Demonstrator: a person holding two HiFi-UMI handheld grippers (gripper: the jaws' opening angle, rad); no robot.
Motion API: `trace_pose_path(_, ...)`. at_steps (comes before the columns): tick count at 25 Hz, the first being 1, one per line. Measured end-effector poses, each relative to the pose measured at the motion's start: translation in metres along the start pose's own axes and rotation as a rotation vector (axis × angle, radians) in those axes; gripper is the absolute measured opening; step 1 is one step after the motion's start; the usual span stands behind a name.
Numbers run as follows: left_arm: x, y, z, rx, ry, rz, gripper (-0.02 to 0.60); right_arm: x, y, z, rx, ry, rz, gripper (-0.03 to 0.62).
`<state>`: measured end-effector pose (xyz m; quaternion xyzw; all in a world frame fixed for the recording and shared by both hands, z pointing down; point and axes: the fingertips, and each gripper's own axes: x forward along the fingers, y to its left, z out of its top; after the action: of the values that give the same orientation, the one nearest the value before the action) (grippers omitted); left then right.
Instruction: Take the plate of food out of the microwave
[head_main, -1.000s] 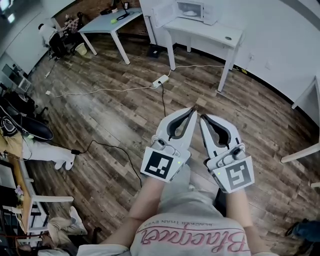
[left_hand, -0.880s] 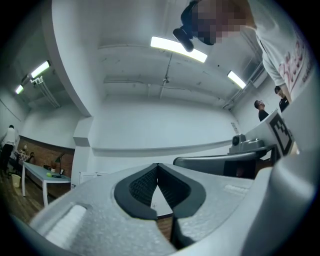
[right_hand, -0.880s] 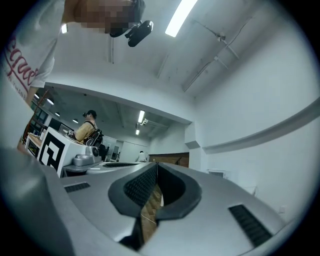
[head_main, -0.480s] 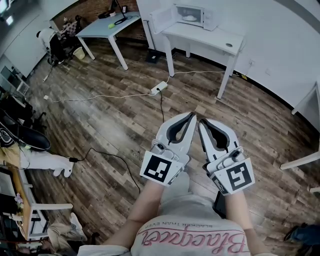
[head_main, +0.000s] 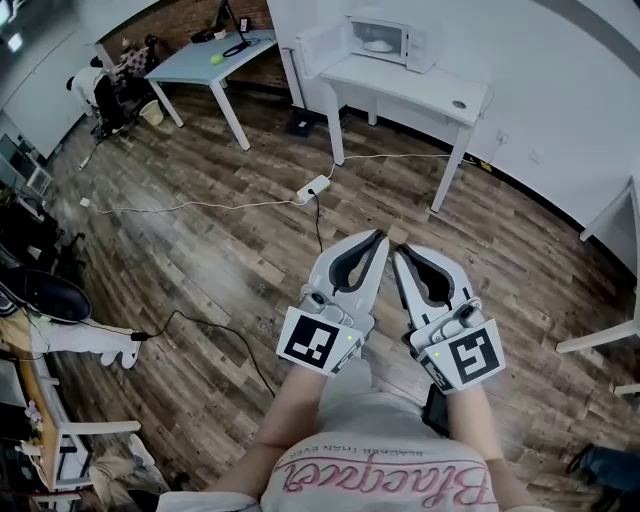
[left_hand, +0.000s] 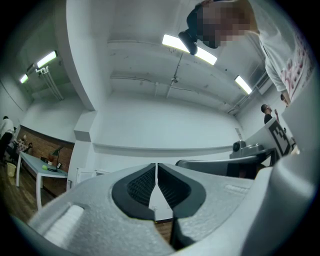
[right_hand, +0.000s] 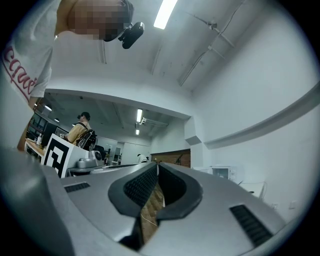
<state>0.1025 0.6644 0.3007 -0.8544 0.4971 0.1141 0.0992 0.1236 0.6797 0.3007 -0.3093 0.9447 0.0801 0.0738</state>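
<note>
A white microwave stands on a white table at the far wall, with its door swung open to the left. Inside it a plate of food shows as a pale mound. Both grippers are held side by side in front of the person, well short of the table and over the wooden floor. My left gripper is shut with nothing between its jaws. My right gripper is shut too and empty. The microwave shows small and far off in the right gripper view.
A power strip with trailing cables lies on the floor between me and the table. A pale blue table with a green ball stands at the back left, by a seated person. Another white table's leg crosses at right.
The person has walked toward the microwave table, which now sits a little lower and larger in the head view. Both grippers stay shut and side by side.
</note>
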Motion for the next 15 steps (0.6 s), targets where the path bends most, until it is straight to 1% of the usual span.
trace_pose_path(3,0.008,0.018,-0.002,-0.015,-0.011,0.01,0.006,0.017,-0.006,-0.004,-0.009,0.008,0.01,0.014)
trace_pose_path(8,0.024,0.044,-0.009,-0.038,-0.01,0.004,0.006,0.046,-0.017,-0.01,-0.01,0.016,0.013,0.014)
trace_pose_path(12,0.035,0.064,-0.009,-0.044,-0.032,0.014,0.006,0.065,-0.027,-0.014,-0.008,0.017,0.003,0.014)
trace_pose_path(15,0.044,0.075,-0.011,-0.04,-0.021,0.005,0.006,0.078,-0.034,-0.016,0.001,0.02,-0.005,0.014)
